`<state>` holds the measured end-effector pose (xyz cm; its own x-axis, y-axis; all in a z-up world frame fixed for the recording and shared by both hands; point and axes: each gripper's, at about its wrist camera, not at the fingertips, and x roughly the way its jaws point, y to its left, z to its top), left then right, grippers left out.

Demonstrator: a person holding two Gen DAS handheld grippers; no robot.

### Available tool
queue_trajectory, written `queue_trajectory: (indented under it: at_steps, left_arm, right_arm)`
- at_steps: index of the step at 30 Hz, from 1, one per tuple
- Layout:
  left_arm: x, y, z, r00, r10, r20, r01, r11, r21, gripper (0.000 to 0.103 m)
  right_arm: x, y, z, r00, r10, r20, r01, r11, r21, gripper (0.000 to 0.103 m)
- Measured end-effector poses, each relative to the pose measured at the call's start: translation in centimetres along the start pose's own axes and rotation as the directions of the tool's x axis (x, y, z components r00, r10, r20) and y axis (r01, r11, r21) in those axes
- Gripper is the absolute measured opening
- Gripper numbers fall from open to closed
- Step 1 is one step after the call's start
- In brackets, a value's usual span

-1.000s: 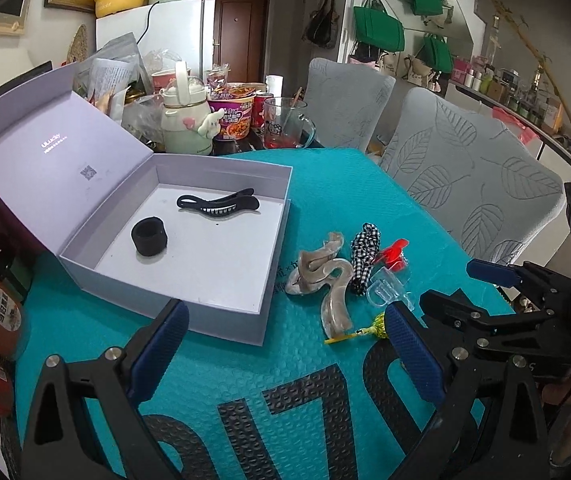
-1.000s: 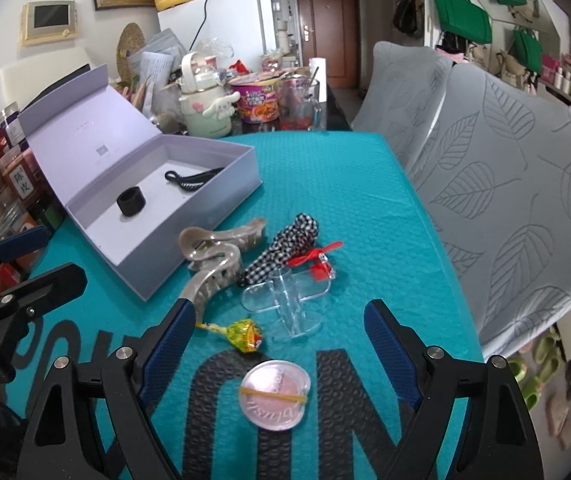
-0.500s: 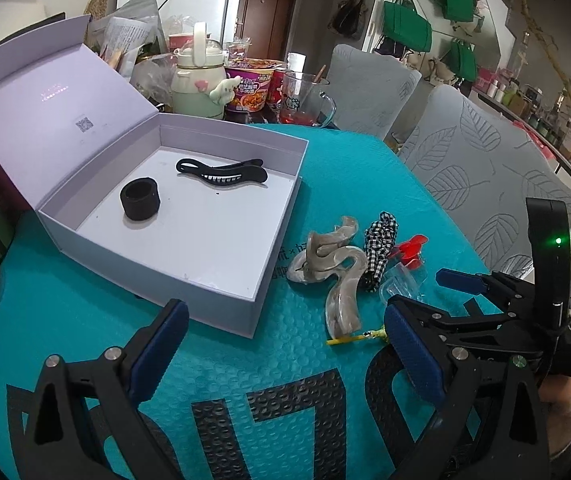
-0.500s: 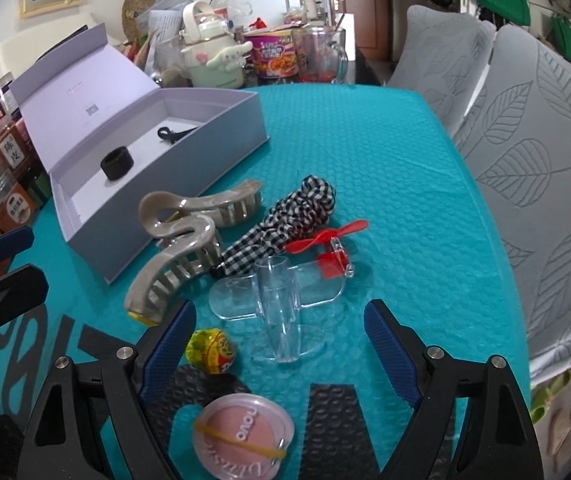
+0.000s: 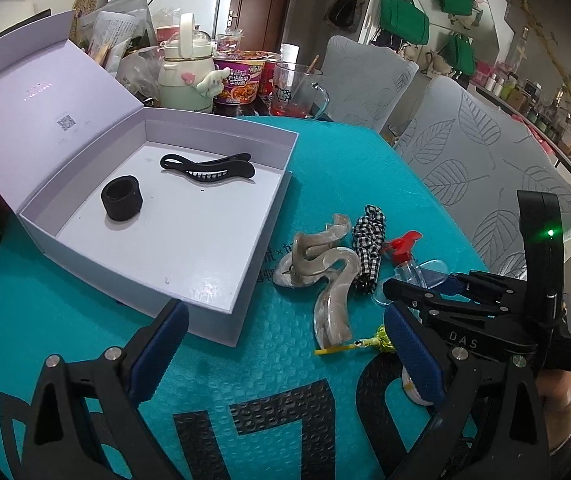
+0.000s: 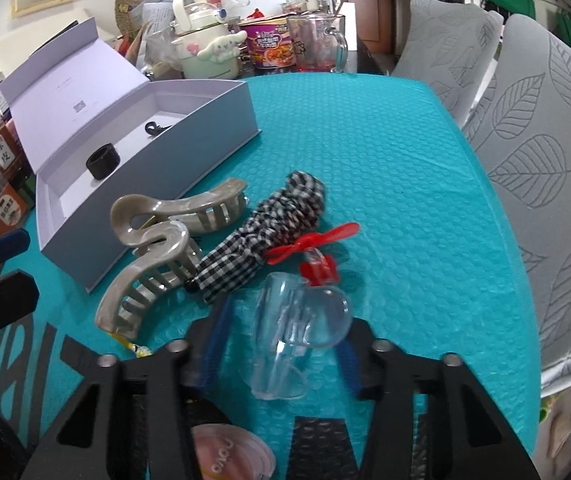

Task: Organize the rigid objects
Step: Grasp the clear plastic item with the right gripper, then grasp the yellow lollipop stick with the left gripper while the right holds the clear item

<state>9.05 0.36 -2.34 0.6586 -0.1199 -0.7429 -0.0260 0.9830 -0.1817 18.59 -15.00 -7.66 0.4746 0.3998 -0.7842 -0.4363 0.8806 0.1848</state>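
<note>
Right tool (image 6: 281,344) just closing, clamping the clear toy plane (image 6: 297,336) on the table (image 6: 405,184); left tool (image 5: 285,344) gaping, empty.

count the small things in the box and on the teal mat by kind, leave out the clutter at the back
Hair claw clips: 2, beige and, on the mat
Black hair clip: 1, in the box
Black band: 1, in the box
Checkered scrunchie: 1
Clear toy plane with red propeller: 1
Lollipop: 1
Round pink compact: 1
Total: 8
</note>
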Motion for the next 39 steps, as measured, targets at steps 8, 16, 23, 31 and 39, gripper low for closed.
queue_trajectory:
  at_steps: [8,16,23,31,39]
  left_arm:
    - [0.8,-2.2,-0.7,0.998,-0.053,-0.04,0.054,0.998,0.037,0.1]
    - [2.2,-4.7,-1.7,0.992,-0.102,-0.078,0.106,0.993,0.059,0.1]
    - [4.0,-5.2,-2.8,0.994,-0.027,-0.102,0.024,0.999,-0.023,0.1]
    - [5.0,-4.8,-3.2,0.993,0.006,-0.12,-0.018,0.995,-0.097,0.1]
    - [5.4,-6.2,-3.5,0.992,0.082,-0.096,-0.086,0.995,-0.045,0.089]
  right_arm:
    - [-1.8,-0.8,-1.2,1.0,-0.001,0.019,0.0,1.0,0.025,0.032]
    - [-3.9,-2.6,-3.3,1.0,-0.025,0.01,0.024,0.997,0.074,0.031]
    - [-5.4,-4.0,-4.7,0.998,-0.057,0.014,0.054,0.989,0.136,0.031]
    - [-5.6,-4.1,-4.9,0.997,-0.071,0.019,0.067,0.986,0.151,0.031]
    - [-5.4,-4.0,-4.8,0.997,-0.075,0.017,0.072,0.986,0.152,0.031]
